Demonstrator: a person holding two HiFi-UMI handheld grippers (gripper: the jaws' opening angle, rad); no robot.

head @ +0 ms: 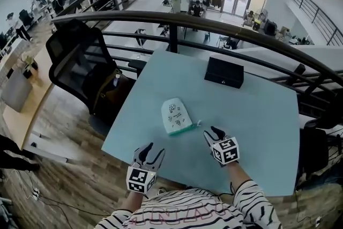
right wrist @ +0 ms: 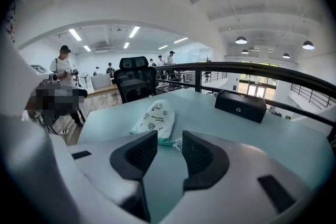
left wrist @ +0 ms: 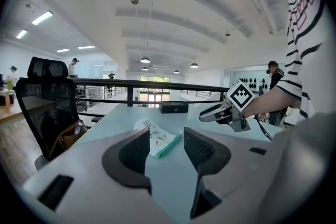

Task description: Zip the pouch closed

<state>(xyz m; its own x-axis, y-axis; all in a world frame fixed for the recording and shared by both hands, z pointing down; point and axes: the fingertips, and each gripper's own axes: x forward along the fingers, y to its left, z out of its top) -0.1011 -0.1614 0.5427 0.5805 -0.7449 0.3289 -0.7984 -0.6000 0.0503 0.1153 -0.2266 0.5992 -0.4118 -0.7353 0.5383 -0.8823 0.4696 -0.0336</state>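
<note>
A white pouch [head: 175, 116] with small printed figures and a green zipper edge lies flat on the pale blue table [head: 257, 115]. Its zipper end with a small pull [head: 198, 123] points toward my right gripper. My left gripper [head: 152, 153] hovers at the table's near edge, open and holding nothing, a short way short of the pouch [left wrist: 157, 138]. My right gripper [head: 211, 134] is open too, just right of the pouch's green end. In the right gripper view the pouch [right wrist: 155, 119] lies just beyond the open jaws.
A black box [head: 224, 72] stands at the table's far side. A black office chair [head: 80, 61] with a brown bag [head: 110, 95] is left of the table. A dark railing [head: 177, 21] runs behind it. People stand in the background.
</note>
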